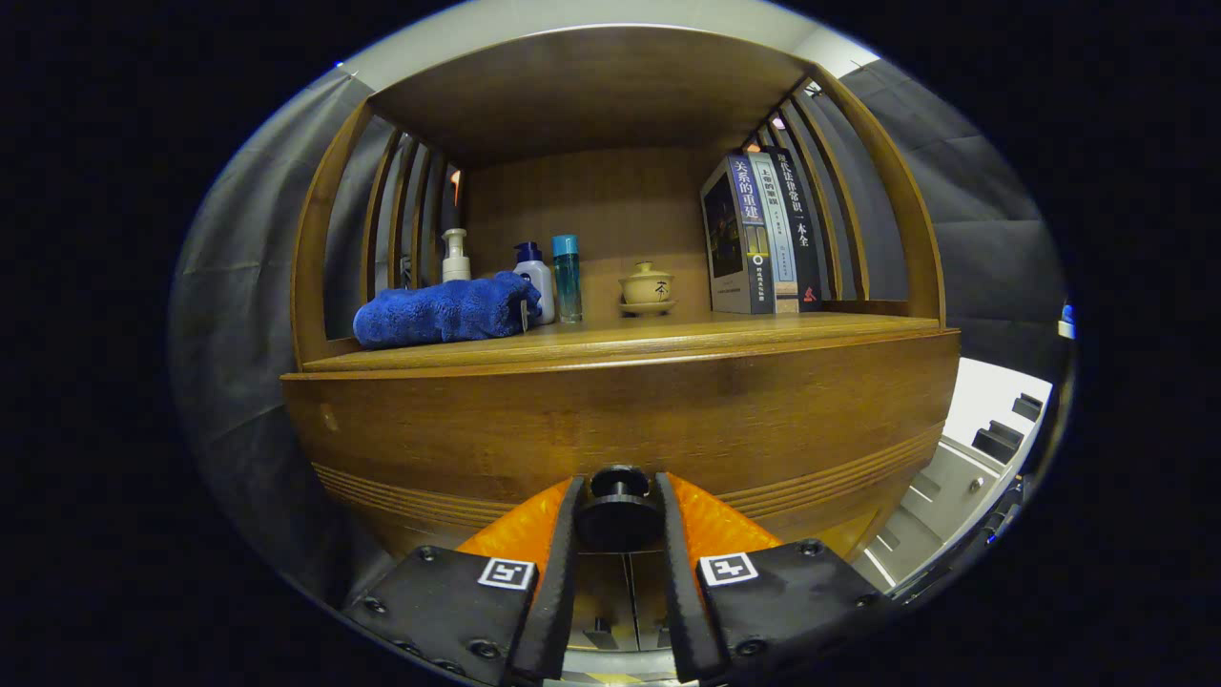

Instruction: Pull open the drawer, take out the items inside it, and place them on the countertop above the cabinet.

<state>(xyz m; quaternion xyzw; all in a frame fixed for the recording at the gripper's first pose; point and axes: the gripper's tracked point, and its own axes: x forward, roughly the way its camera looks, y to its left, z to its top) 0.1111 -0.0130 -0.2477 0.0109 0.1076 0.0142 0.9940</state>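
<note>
Gripping looks pretty much sorted already: the gripper has its fingers closed in on the small round dark knob, one finger on each side, both seemingly touching it. That knob sticks out from the wide curved brown wooden drawer front, which still sits flush, so nothing is out yet and whatever's inside can't be seen.

My guess on handling: the knob is hard, smooth and stubby, so it could slip if the pull goes off-axis. Best hold is around the narrow neck behind the cap, pulling straight back. A solid wood drawer probably drags a bit at first.

Above the front is the wooden worktop, where the stuff has to land. It's already carrying a rumpled blue towel, a white pump bottle, a white bottle with dark cap, a slim teal bottle, a small lidded tan ceramic cup and upright books. The free spot is the front middle.
</note>
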